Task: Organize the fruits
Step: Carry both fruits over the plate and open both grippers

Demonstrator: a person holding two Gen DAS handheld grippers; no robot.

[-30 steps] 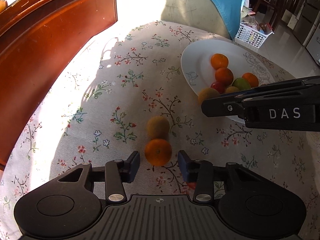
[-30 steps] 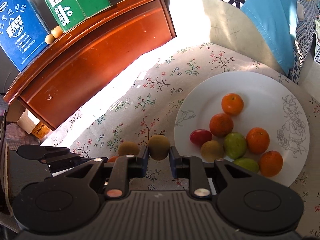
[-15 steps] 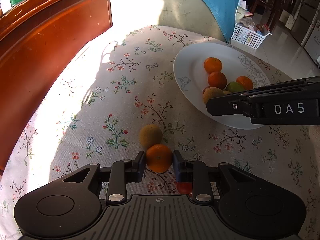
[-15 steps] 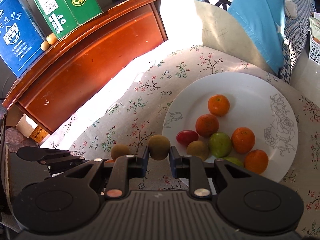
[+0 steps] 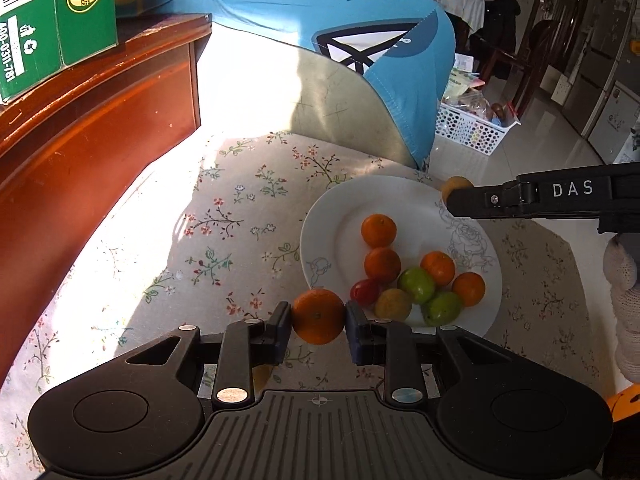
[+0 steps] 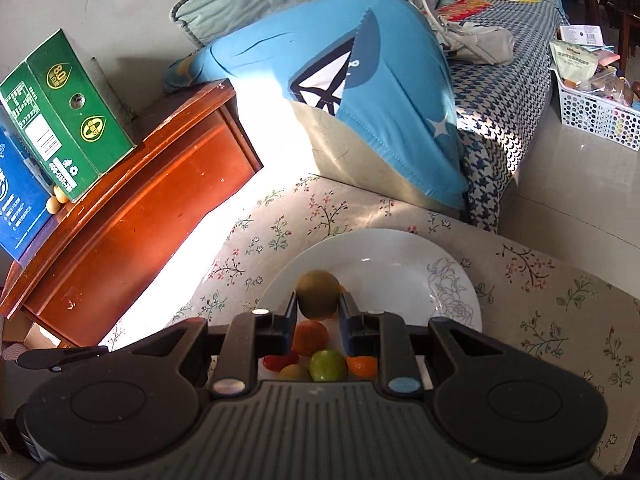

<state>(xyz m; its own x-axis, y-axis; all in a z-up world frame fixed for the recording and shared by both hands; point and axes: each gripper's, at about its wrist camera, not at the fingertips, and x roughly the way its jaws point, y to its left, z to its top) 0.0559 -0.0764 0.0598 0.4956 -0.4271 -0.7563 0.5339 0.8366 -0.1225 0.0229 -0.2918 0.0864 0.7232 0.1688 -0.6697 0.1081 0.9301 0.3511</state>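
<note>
My left gripper (image 5: 318, 320) is shut on an orange (image 5: 318, 316) and holds it above the floral cloth, just left of the white plate (image 5: 344, 216). The plate holds several oranges, two green fruits, a red one and a brownish one. My right gripper (image 6: 318, 312) is shut on a brown kiwi (image 6: 317, 294) and holds it above the plate (image 6: 400, 276). In the left wrist view the right gripper (image 5: 448, 204) reaches in from the right over the plate's far rim, with the kiwi (image 5: 454, 186) at its tip.
A red-brown wooden cabinet (image 5: 100, 128) stands at the left with a green box (image 5: 52, 24) on it. A blue cushion (image 5: 340, 60) lies behind the table. A white perforated basket (image 5: 472, 128) sits on the floor at the far right.
My left gripper closed on the orange and lifted it toward the plate, leaving the other kiwi behind. My right gripper carried its kiwi up over the plate.
</note>
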